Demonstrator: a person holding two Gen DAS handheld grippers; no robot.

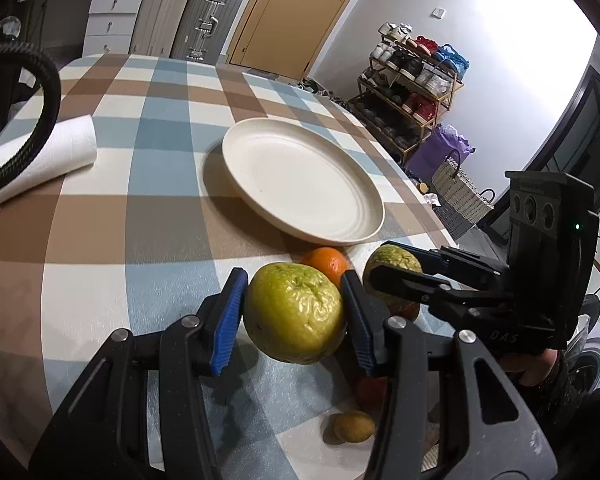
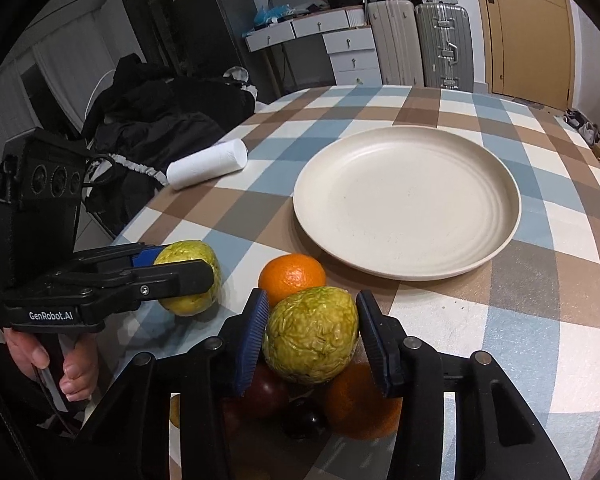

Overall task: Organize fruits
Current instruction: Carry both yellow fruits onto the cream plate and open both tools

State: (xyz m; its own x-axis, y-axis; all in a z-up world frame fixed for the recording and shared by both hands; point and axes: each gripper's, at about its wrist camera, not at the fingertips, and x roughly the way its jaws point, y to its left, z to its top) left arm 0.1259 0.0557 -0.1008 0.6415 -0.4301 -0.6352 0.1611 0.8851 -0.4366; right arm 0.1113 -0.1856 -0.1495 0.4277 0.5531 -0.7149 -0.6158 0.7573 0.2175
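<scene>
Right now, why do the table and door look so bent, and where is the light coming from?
Left wrist view: fisheye lens bows the checked tablecloth and door; the wall at right glares white; the plate casts its shadow leftward. Right wrist view: same curving, dark corners, and the fruits under the right gripper sit in shadow.

Left tool [image 1: 294,312]: blue pads clamped on a green fruit [image 1: 294,314], fingers pointing toward 12 o'clock. Right tool [image 2: 312,336]: pads clamped on a second green fruit [image 2: 312,336], same heading. Left hand [image 2: 70,372] wraps the handle at 7 o'clock.
</scene>
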